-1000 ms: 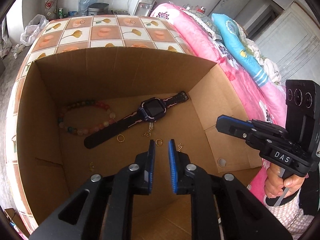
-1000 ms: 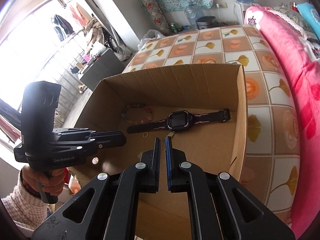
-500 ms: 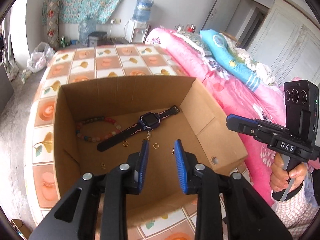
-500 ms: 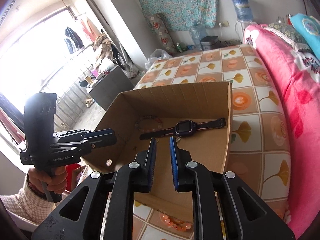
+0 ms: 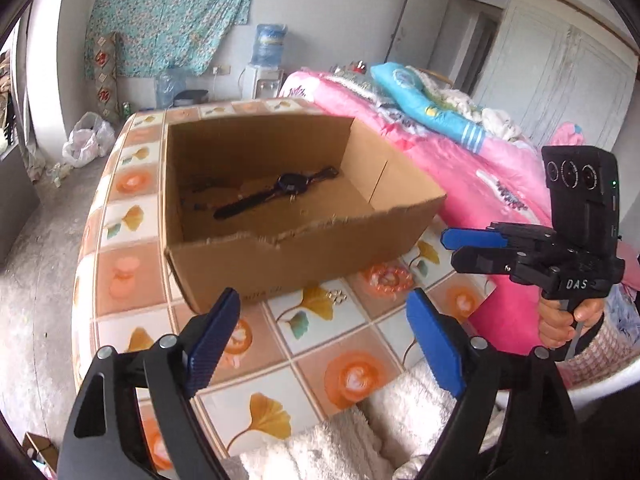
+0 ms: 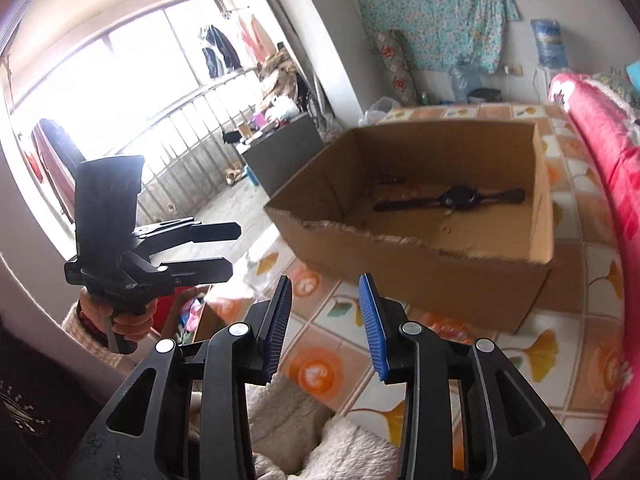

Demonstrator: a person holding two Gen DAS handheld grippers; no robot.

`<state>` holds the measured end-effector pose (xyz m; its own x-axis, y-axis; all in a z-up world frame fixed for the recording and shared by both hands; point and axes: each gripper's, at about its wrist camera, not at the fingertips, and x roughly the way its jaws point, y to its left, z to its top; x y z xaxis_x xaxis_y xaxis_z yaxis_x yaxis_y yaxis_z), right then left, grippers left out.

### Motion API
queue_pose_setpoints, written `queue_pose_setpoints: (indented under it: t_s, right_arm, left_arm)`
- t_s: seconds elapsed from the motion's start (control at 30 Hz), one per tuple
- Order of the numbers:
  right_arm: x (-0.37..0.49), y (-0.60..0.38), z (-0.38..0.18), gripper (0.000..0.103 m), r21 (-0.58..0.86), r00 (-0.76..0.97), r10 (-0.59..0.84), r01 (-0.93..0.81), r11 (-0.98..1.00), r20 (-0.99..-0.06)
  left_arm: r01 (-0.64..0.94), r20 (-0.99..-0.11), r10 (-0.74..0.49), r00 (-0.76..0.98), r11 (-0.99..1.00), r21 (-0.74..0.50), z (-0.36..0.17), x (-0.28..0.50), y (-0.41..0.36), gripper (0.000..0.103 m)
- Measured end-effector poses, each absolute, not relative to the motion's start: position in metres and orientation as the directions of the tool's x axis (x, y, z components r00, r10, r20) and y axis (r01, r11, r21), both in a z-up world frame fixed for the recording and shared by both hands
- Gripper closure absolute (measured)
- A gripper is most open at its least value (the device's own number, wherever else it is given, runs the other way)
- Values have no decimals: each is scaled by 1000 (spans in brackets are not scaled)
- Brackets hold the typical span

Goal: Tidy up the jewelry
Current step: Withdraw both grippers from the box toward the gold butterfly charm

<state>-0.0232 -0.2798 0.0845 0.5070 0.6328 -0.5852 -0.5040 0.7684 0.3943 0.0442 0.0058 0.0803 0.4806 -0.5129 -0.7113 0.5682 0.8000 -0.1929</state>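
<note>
I count one tiled tabletop [image 5: 332,344] carrying one open cardboard box [image 5: 304,256], beside one pink bed [image 5: 472,168]. Inside the box lies one dark watch [image 5: 280,194] on the floor of the box, with a few small gold pieces [image 6: 446,229] too blurred to count. My two tools hang short of the box: the left hand-held gripper [image 5: 324,344] spreading wide, the right hand-held gripper [image 6: 324,324] opening narrower, nothing between either's jaws.
</note>
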Motion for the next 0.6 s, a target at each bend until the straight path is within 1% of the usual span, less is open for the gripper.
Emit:
queue_pose_setpoints:
  t_s: [0.07,0.13,0.2,0.37,0.47,0.6]
  right_arm:
    - [-18,-260,63,68,340,501,577,-489,804,-645]
    - [-10,-242,42,68,236,519,473,-457,857,-711]
    - [0,-232,28,68,201,524,426,-433,879,-737]
    - [14,-227,7,69,92,565,315,-387,917,-762]
    - [23,-228,-1,73,95,560,309,-379,921,-769]
    - [34,-226,-12,82,109,544,317,-380,919,-777]
  left_arm:
    - [517,-770,-415,485,846,-131,56,44,0,19]
    - [462,-808,-317,496,885,-63,34,49,-5,19]
    - [410,-831,-241,501,912,-17,17,54,-7,19]
    - [335,-851,-200,486,942,-30,1,63,-4,19]
    - [308,-868,-162,468,951,-12,-8,65,-6,19]
    - [287,-882,-130,452,958,6,-15,67,-9,19]
